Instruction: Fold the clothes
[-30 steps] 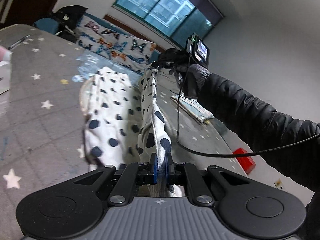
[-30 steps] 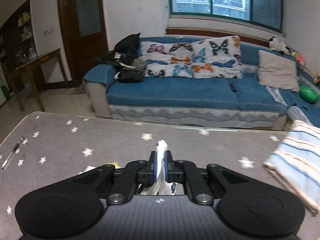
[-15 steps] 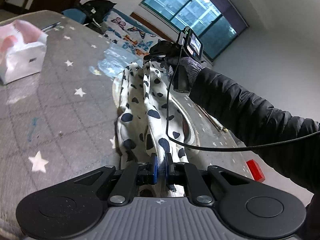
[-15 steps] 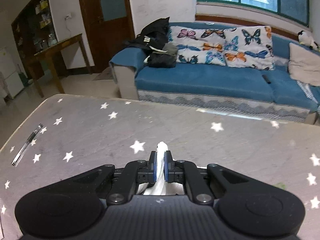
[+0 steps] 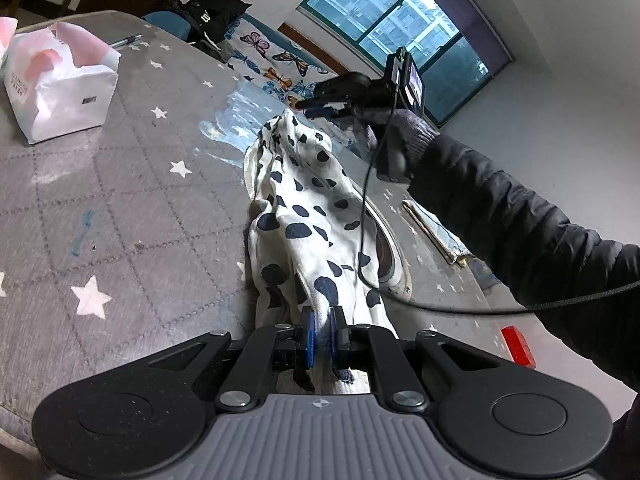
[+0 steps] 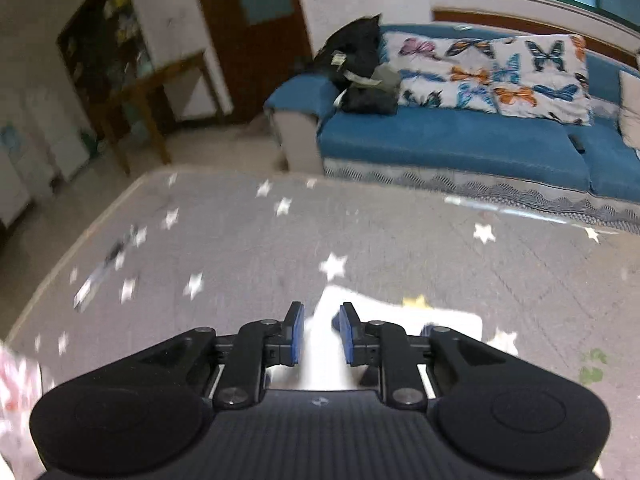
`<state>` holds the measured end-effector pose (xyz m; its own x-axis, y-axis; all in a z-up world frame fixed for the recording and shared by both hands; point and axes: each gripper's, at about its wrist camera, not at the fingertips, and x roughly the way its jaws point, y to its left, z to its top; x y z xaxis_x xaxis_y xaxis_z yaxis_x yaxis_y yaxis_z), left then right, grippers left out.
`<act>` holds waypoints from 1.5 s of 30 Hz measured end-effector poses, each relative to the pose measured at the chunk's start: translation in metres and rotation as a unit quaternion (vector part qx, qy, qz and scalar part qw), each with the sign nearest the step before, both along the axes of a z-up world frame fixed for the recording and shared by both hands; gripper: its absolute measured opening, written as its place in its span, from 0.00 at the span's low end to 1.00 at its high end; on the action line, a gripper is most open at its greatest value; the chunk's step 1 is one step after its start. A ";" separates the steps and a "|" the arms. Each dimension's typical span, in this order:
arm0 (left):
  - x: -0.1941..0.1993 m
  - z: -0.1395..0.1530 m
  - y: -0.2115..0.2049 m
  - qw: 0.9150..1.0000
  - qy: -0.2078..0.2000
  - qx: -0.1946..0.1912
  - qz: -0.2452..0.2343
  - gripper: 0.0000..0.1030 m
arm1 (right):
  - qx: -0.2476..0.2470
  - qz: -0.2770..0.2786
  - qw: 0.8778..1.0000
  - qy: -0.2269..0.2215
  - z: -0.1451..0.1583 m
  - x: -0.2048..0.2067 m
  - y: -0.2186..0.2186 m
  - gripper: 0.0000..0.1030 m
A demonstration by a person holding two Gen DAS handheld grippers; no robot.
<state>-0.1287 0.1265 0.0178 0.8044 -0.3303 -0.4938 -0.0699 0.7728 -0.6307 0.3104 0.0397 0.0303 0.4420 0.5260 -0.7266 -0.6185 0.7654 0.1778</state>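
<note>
Left gripper (image 5: 323, 334) pinched the spotted garment (image 5: 308, 216), right gripper (image 6: 321, 336) fingers gaped apart, garment bunched on the surface (image 5: 120, 208), folding barely begun.

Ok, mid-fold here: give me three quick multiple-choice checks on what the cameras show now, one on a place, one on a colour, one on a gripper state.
1. Where is the white paper bag?
A. on the table, left of the garment
B. on the sofa
C. in the right gripper

2. What colour are the garment's spots?
A. red
B. dark navy
C. green

3. How is the right gripper?
A. shut on the garment
B. open, cloth between its fingers
C. out of view

Answers:
1 A: it stands on the starred table, left of the cloth.
2 B: dark spots on white cloth.
3 B: its jaws stand apart, while the left gripper is clamped on the garment.
</note>
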 end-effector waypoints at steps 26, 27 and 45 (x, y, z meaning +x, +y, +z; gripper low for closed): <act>0.000 0.006 -0.003 1.000 -0.011 0.018 0.006 0.08 | 0.009 0.046 0.998 0.037 -0.014 -0.063 0.013 0.01; 0.001 0.004 -0.002 1.000 -0.009 0.018 0.007 0.08 | 0.009 0.046 0.998 0.044 -0.017 -0.062 0.013 0.01; -0.008 0.007 -0.001 0.999 0.001 0.036 0.012 0.12 | -0.027 0.115 0.991 0.066 -0.027 -0.093 0.001 0.09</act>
<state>-0.1371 0.1254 0.0252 0.8105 -0.2736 -0.5179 -0.0909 0.8147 -0.5727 0.2170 0.0404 0.0037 0.2133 0.5610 -0.7999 -0.7521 0.6169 0.2321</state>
